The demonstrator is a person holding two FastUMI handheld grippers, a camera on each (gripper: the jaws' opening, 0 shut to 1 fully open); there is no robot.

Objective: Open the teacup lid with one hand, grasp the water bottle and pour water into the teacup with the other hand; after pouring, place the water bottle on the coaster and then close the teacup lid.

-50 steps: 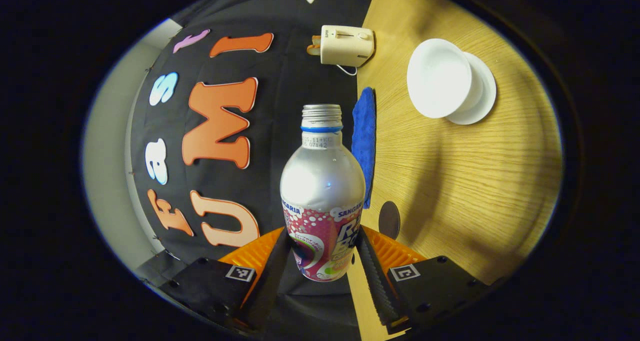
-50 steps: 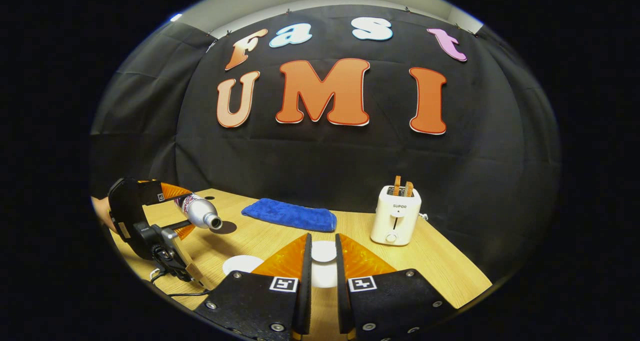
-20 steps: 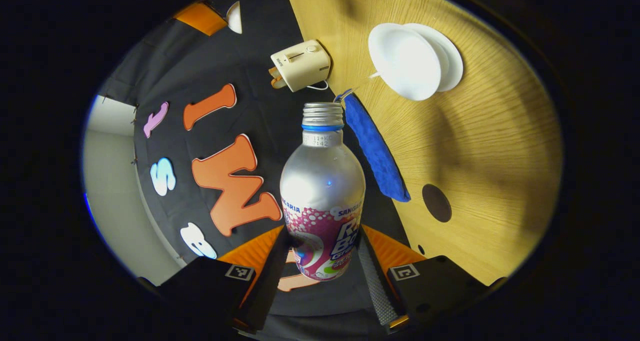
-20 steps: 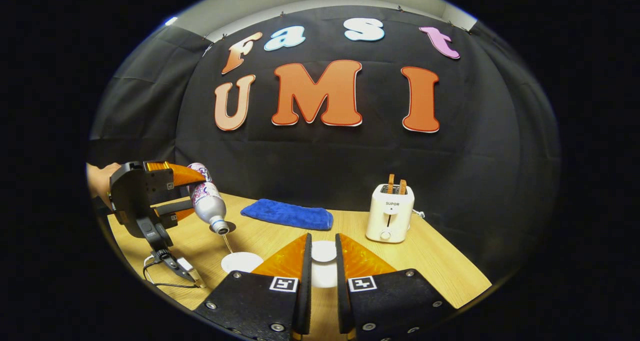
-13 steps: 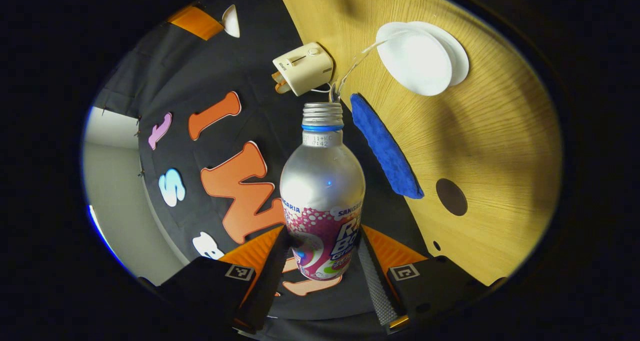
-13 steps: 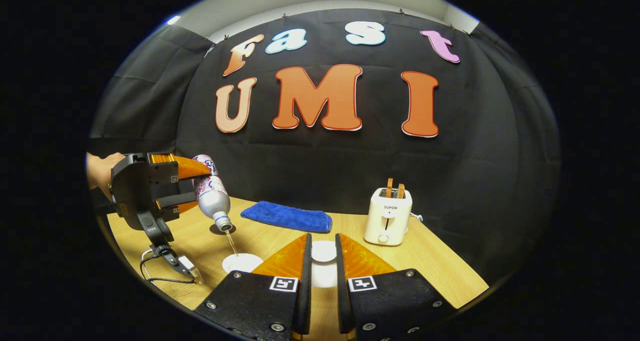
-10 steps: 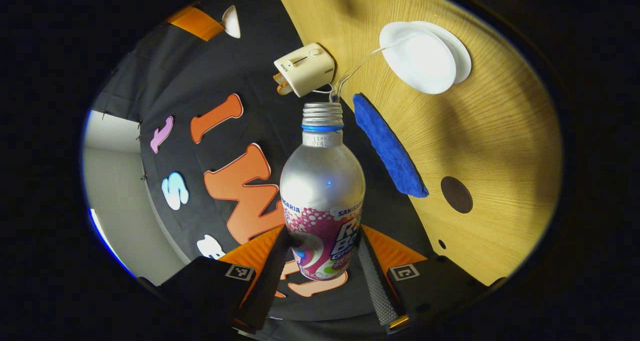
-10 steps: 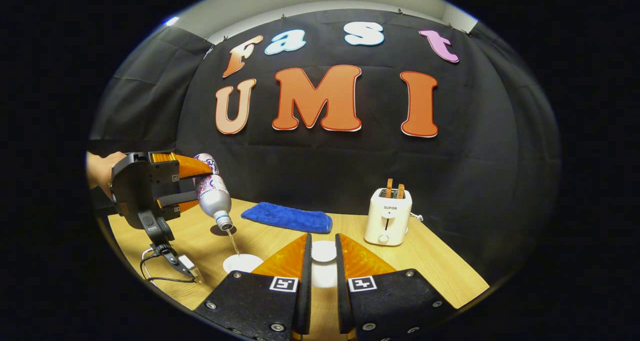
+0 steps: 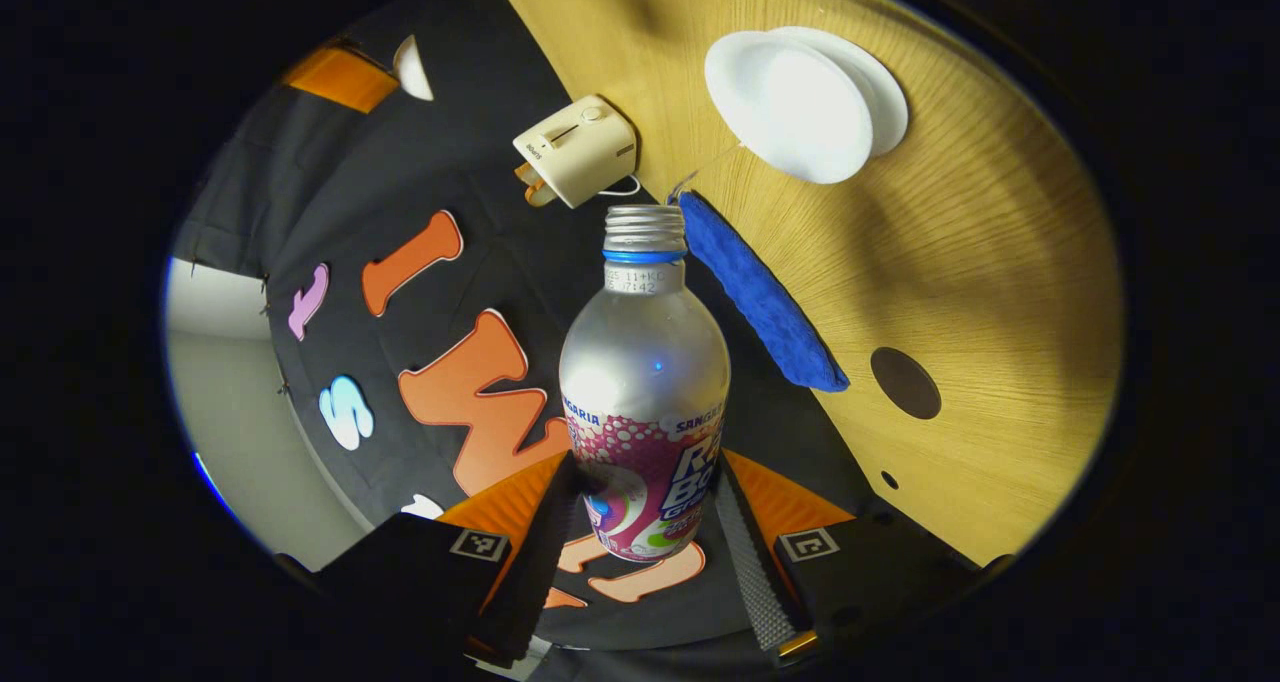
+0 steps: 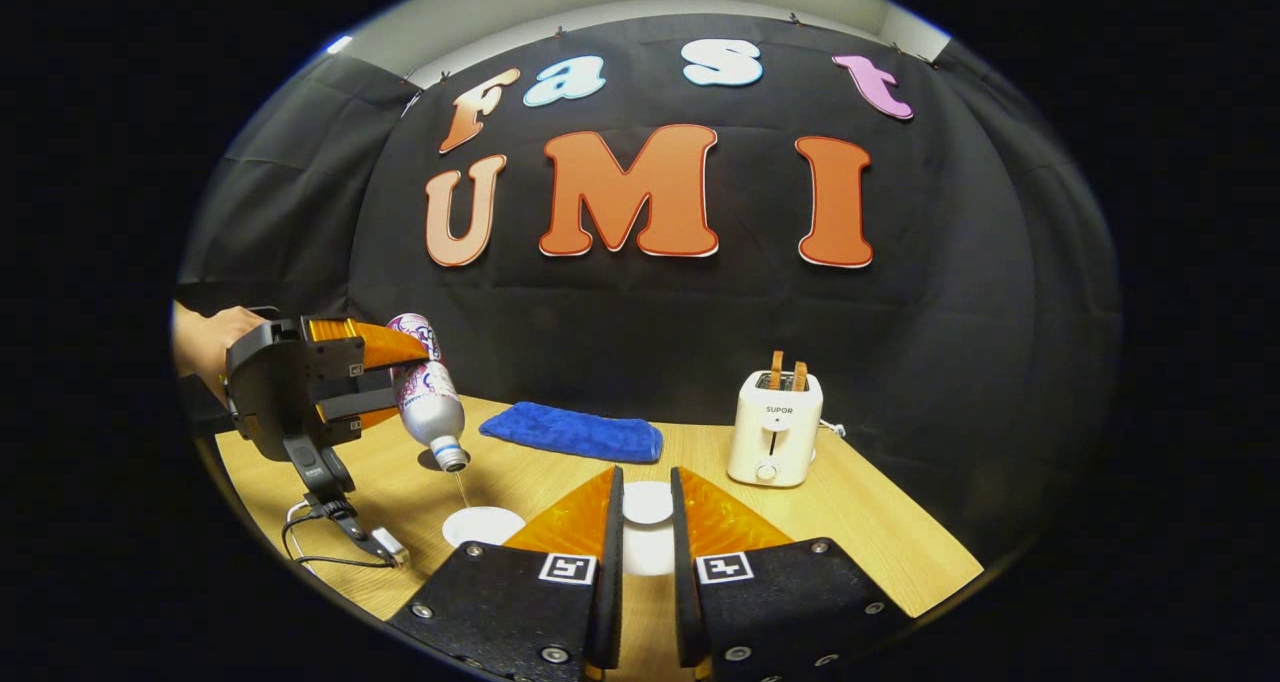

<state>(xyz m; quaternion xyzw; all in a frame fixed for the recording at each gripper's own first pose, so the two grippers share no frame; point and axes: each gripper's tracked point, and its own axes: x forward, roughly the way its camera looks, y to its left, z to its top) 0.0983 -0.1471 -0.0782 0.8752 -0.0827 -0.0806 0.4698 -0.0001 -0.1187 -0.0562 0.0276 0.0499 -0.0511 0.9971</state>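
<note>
My left gripper (image 9: 640,477) is shut on the silver bottle (image 9: 645,382) with a pink label, capless and tipped mouth down. A thin thread of water (image 9: 705,167) runs from its mouth toward the white teacup (image 9: 785,102) on its saucer (image 9: 888,92). The dark round coaster (image 9: 905,382) lies bare on the wood. In the right gripper view, the tilted bottle (image 10: 430,402) hangs just above the cup (image 10: 483,524). My right gripper (image 10: 645,482) is shut on the white teacup lid (image 10: 647,504), held above the table to the right of the cup.
A blue cloth (image 10: 572,432) lies along the back of the wooden table (image 10: 880,532), and a cream toaster (image 10: 775,430) stands at the back right. A black cable (image 10: 330,542) trails under the left gripper, which a hand (image 10: 205,337) holds.
The bottle went from nearly level to mouth down and began pouring into the cup. In the last half second the stream thinned to a faint thread. The right gripper and lid stayed still.
</note>
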